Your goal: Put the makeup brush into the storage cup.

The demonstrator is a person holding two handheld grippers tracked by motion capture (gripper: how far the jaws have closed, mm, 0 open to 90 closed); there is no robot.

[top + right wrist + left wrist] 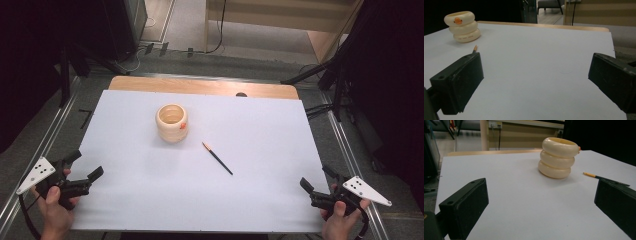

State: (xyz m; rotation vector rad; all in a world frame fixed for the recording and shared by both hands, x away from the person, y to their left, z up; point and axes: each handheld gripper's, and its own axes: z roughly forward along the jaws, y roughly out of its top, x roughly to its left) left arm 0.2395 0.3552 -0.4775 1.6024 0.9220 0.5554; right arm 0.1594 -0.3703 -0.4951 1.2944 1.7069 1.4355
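Glossy cream holder (556, 158) (plastic-looking), matt white sheet (150, 200), matt black tongs (85, 167).

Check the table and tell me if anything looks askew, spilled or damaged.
Nothing stands out. The cream ring-shaped holder stands upright on the white sheet, and the pencil lies flat beside it, apart from it. Nothing is spilled or broken. Both hand-held grippers, left and right, are open near the front corners.

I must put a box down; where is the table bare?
Bare: the wide patch right of the pencil, and the near strip between the left gripper and right gripper. Tightest between the holder and pencil.
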